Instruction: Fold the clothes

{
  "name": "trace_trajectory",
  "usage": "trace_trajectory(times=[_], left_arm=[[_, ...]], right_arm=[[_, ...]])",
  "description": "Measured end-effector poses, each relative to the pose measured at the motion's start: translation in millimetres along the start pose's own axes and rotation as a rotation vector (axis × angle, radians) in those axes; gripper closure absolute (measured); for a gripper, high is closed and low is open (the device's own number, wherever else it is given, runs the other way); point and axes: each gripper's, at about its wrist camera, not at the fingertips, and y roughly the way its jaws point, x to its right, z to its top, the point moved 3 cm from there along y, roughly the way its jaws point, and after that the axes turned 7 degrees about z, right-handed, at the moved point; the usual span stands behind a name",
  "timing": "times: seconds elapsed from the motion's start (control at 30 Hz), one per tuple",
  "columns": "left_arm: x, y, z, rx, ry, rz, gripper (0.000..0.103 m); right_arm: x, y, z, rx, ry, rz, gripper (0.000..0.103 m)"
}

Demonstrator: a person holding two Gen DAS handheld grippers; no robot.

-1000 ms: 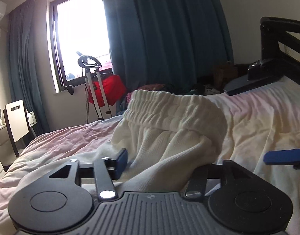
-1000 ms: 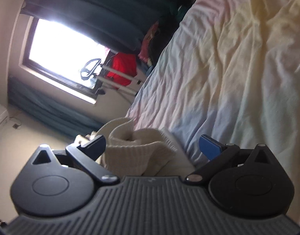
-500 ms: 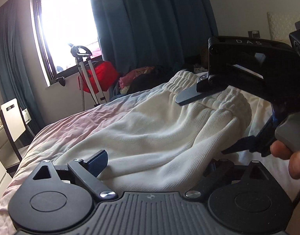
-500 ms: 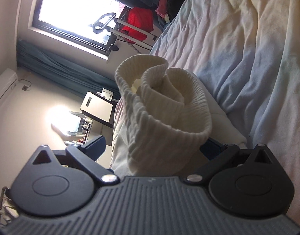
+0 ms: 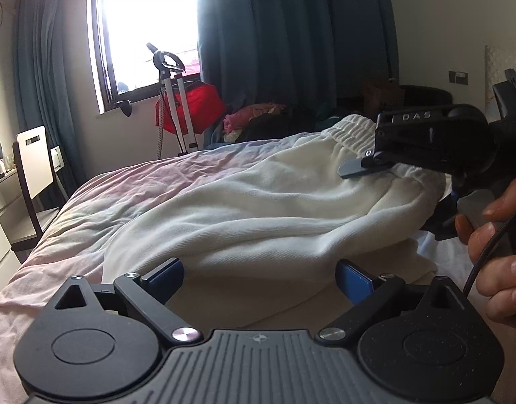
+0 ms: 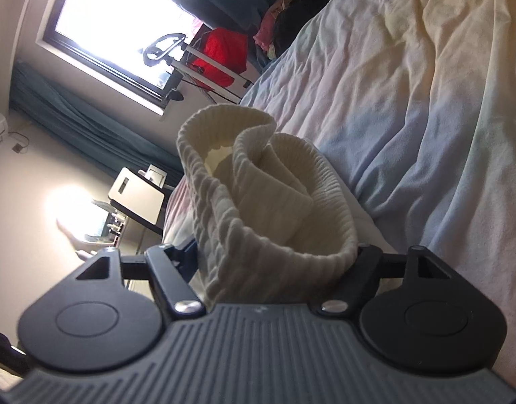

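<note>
**One cream garment on the bed, two grippers at it**

Left wrist view: cream sweatpants (image 5: pixel 275 208) lie spread across the bed (image 5: pixel 99 202), gathered waistband toward 1 o'clock. Left gripper (image 5: pixel 259 277), 6 o'clock, jaws wide apart, blue pads either side of the near fabric edge, not pressing it. Right gripper (image 5: pixel 426 144) enters at 3 o'clock, one finger lying on the waistband. A hand (image 5: pixel 497 245) holds its handle at 4 o'clock.

Right wrist view, rolled sideways: shows what the other cannot, the ribbed waistband (image 6: pixel 258 195) bunched into a loop between the right gripper's (image 6: pixel 278 262) jaws, which are closing; the fabric fills the gap and touches both sides, pads hidden. Left gripper not seen here.

Count: one garment, two grippers, one hand, one window (image 5: pixel 147 27), one red bag (image 5: pixel 190 104), one chair (image 5: pixel 35 165); the last three in both views.
</note>
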Motion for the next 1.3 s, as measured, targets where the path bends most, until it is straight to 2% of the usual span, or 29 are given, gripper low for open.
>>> trace_trajectory(times=[0.03,0.1,0.13,0.17,0.27,0.4,0.47,0.57,0.63,0.73,0.83,0.93,1.13,1.3], left_arm=[[-1,-1,-1,-0.001,-0.006,0.000,0.005],[-5,-2,-2,-0.002,-0.015,0.001,0.005],[-7,-1,-3,-0.001,-0.015,0.006,0.005],[-10,-1,-3,-0.001,-0.016,0.011,0.005],[-12,-2,-5,-0.001,-0.032,-0.007,0.005],[-5,-6,-5,0.034,0.029,-0.013,0.003],[2,-6,-9,0.053,0.105,0.027,0.003],[7,-5,-16,0.062,0.184,0.090,0.003],[10,-1,-21,0.047,0.243,0.118,0.002],[16,5,-30,0.027,0.341,0.166,0.001],[19,6,-39,0.024,0.432,0.195,0.001],[12,5,-40,0.014,0.420,0.232,0.000],[-10,3,-37,-0.047,0.328,0.272,0.000],[-19,2,-35,-0.069,0.284,0.272,0.000]], right_arm=[[-1,5,-1,-0.005,-0.005,-0.002,0.038],[-3,12,-2,0.000,-0.030,-0.021,0.046],[-6,13,-1,0.015,-0.056,-0.029,0.056],[-10,13,1,0.031,-0.087,-0.035,0.061],[-23,4,10,0.078,-0.135,-0.001,0.066],[-39,-10,24,0.145,-0.194,0.048,0.067],[-39,-14,29,0.151,-0.207,0.004,0.068],[-17,-12,28,0.118,-0.144,-0.091,0.068],[1,-8,24,0.104,-0.086,-0.118,0.068],[6,-10,24,0.111,-0.040,-0.088,0.068],[-6,-20,27,0.147,-0.059,-0.004,0.067],[-10,-27,29,0.160,-0.061,0.037,0.067],[16,-24,22,0.118,0.002,-0.028,0.067],[20,-24,16,0.114,0.022,-0.034,0.066]])
